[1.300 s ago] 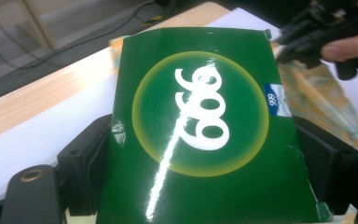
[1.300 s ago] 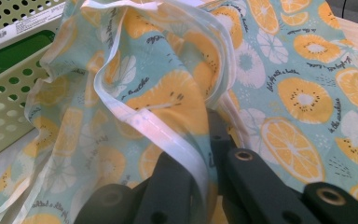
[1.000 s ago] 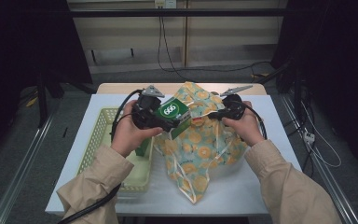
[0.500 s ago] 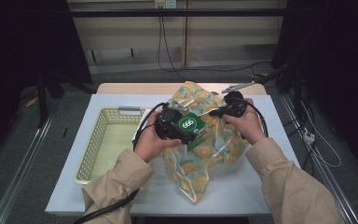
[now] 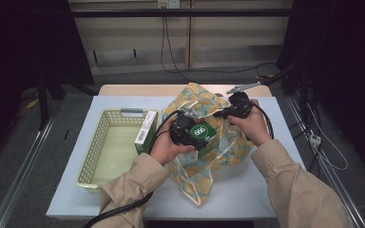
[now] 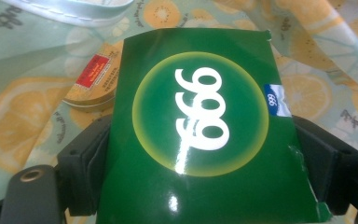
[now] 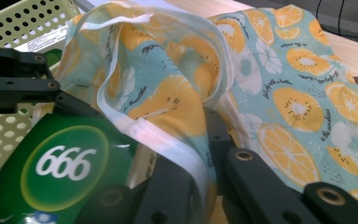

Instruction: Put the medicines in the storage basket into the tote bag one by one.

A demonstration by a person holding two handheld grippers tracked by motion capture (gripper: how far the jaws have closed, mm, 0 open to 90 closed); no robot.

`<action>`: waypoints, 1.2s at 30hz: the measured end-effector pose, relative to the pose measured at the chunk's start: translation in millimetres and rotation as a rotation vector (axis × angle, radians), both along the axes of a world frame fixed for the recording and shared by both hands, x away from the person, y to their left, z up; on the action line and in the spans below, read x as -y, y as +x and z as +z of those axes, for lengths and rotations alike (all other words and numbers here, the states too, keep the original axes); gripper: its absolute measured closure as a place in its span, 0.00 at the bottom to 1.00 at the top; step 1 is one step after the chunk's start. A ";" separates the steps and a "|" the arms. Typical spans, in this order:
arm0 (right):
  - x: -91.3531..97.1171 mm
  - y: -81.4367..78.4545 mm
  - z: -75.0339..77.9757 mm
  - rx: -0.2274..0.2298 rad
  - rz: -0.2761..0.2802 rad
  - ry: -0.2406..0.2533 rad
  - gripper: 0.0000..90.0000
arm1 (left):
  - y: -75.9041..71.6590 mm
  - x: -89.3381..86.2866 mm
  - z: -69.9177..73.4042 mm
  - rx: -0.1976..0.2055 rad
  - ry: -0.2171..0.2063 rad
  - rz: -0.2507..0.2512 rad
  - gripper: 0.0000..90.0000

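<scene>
High view shows the white tabletop with a fabric bag lying near its middle, light blue-green with orange slices printed on it and a white hem. A pale yellow basket stands at the left edge, and a green-white box leans inside against its right wall. The green box, glossy, with a yellow-ringed circle and white "666", is over the bag. The left gripper pinches this box by its sides. The right gripper is pressed together on the bag's hem.
</scene>
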State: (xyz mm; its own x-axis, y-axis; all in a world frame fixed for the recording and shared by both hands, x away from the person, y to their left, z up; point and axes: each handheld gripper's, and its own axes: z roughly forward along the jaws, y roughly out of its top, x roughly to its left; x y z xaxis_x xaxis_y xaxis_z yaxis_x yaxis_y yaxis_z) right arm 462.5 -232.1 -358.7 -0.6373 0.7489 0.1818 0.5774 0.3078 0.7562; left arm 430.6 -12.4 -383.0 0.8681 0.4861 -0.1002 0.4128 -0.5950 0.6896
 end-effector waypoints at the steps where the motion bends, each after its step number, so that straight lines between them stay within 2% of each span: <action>1: 0.0 0.0 -0.1 0.000 0.002 0.001 1.00 | 1.1 1.0 -0.8 0.000 0.009 -0.009 0.19; 4: 0.2 -0.1 0.4 0.003 0.003 0.002 0.99 | 3.4 5.4 -3.1 0.001 0.015 -0.012 0.19; 8: 0.9 -0.8 1.4 0.003 0.001 0.001 0.99 | 10.1 9.7 -6.4 0.010 0.048 0.005 0.19; 9: 1.1 -1.0 1.8 0.005 0.000 0.003 0.99 | 12.8 10.6 -8.7 0.004 0.035 0.004 0.19; 15: 1.3 -2.1 3.1 0.007 0.002 0.002 0.99 | 29.1 14.8 -21.5 -0.009 0.021 0.067 0.18; 19: 1.0 -1.9 2.5 0.005 0.002 -0.002 0.99 | 40.9 20.3 -25.7 0.027 0.026 0.085 0.18; 22: 0.1 -1.4 1.4 0.002 0.002 -0.005 0.99 | 50.1 23.2 -27.9 0.059 0.028 0.126 0.17; 24: -0.8 -1.4 0.9 -0.001 0.002 -0.006 0.99 | 53.1 24.1 -28.5 0.045 0.022 0.140 0.15; 27: -1.3 -1.2 0.2 -0.003 0.003 -0.009 0.99 | 50.3 22.1 -25.3 0.007 -0.008 0.138 0.13; 28: -1.1 -0.9 -0.2 -0.005 0.004 -0.007 0.99 | 48.3 20.9 -23.3 0.006 -0.013 0.136 0.12; 33: -0.2 0.1 -1.5 -0.008 -0.004 -0.011 0.99 | 35.3 11.5 -9.5 -0.007 0.018 0.114 0.11; 36: -1.2 -1.0 -1.4 -0.003 0.004 -0.020 0.99 | 26.1 1.9 -1.3 -0.012 -0.005 0.105 0.11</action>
